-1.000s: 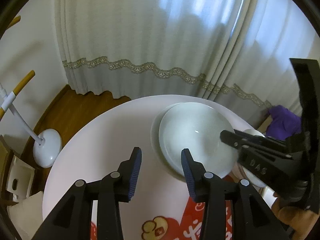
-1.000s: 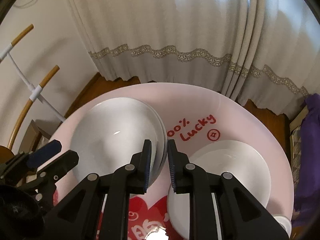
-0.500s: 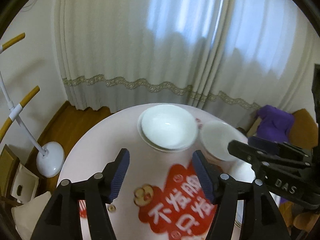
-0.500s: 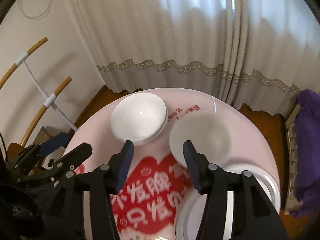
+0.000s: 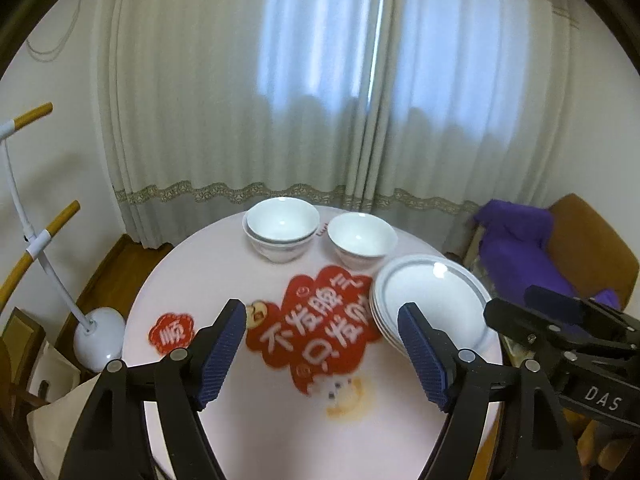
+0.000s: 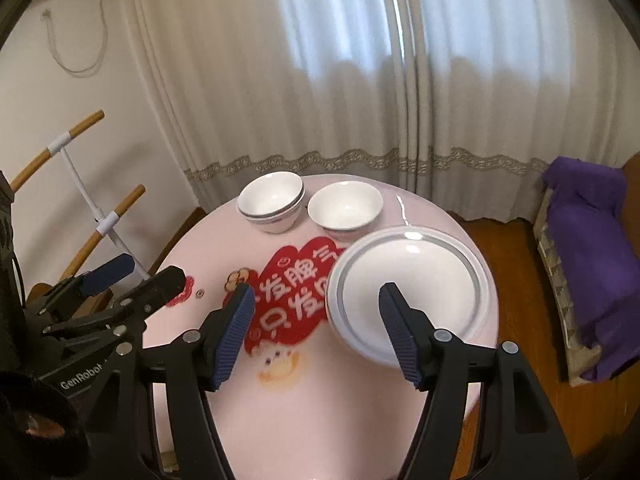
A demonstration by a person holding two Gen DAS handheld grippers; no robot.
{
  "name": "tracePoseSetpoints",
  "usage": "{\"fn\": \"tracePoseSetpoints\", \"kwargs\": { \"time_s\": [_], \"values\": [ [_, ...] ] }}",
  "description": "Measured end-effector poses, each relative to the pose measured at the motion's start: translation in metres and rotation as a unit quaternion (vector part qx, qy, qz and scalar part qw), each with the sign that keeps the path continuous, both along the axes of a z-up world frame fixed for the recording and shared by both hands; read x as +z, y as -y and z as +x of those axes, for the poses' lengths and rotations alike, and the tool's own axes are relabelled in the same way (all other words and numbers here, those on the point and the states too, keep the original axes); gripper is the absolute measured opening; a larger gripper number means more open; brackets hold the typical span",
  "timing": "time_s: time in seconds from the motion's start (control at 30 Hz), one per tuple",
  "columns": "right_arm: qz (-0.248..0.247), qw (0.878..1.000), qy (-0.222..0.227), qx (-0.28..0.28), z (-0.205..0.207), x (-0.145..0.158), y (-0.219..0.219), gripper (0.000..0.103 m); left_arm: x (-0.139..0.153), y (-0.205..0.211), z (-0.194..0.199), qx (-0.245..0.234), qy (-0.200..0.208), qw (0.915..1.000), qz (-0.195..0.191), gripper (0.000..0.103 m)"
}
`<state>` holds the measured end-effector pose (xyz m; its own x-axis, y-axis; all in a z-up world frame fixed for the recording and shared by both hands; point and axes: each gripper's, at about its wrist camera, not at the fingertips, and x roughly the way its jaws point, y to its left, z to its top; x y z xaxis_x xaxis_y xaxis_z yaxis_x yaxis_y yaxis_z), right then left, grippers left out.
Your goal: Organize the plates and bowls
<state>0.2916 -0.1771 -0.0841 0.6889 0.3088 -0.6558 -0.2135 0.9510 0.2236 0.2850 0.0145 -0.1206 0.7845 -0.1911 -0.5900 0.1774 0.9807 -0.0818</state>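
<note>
The left gripper point(image 5: 320, 354) and the right gripper point(image 6: 316, 330) both hang over the near part of the round pink table point(image 5: 192, 272), and their jaws have just been opening; they stand wide now with nothing between them. Just ahead of the right gripper, partly behind its right finger, lies the stack of white round plates with grey rims point(image 6: 412, 280), at the right edge of the table. In front of the left gripper is the red printed decoration point(image 5: 320, 316). Farther ahead, near the far edge, stand the two nested white bowls point(image 5: 282, 228) and, just beside them on the right, a single white bowl point(image 5: 362, 242). Behind the table hangs a pale curtain point(image 5: 320, 100).
</note>
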Motion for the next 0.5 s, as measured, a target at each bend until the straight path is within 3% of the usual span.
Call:
{"fn": "tracePoseSetpoints", "kwargs": {
  "time_s": [0.27,0.5],
  "values": [
    [0.027,0.999,0.018,-0.021,-0.061,-0.003,0.022,0.07,-0.009,-0.005,-0.089,0.0,0.023,0.9997,-0.009,0.083],
    [0.035,0.998,0.027,-0.04,-0.065,-0.018,0.037,0.07,-0.015,-0.004,-0.087,-0.009,0.015,0.9998,-0.012,0.091]
  ]
}}
